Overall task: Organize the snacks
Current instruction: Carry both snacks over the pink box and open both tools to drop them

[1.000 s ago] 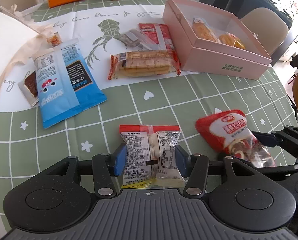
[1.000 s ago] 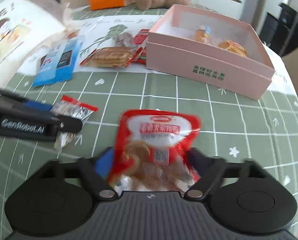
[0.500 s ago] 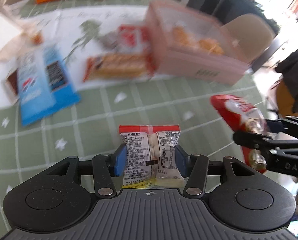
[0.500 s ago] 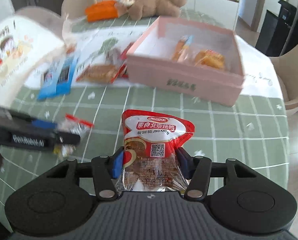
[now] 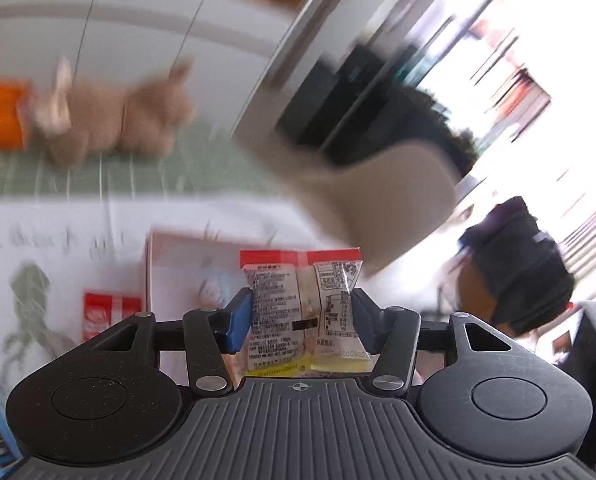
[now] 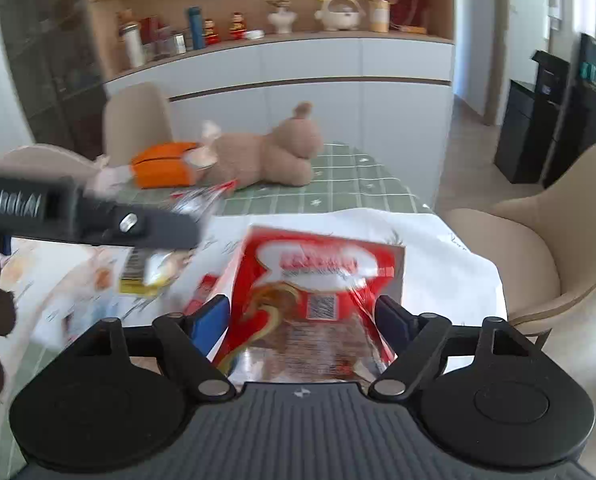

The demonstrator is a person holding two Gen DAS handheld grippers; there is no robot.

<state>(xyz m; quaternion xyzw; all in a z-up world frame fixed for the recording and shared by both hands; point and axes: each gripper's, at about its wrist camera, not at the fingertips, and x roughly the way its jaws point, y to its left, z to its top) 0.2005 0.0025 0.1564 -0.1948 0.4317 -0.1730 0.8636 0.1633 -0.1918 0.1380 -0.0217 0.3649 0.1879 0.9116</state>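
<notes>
Both packets lifted off the table and carried toward the pink box.

Since a second ago, both views have swung up from the green cloth to the far end of the table. The left gripper (image 5: 301,322) pinches the small packet (image 5: 303,312) between its blue pads; the packet hangs in the air with the box (image 5: 186,256) just beyond and below it, blurred. The teddy (image 6: 270,156) and orange pouch (image 6: 164,164) lie at the far edge. The right gripper (image 6: 304,318) has the red packet (image 6: 318,300) between its jaws, which are opening; the pads seem to be letting go. Likely the red packet is being dropped toward the box, though the box is hidden in that view.
</notes>
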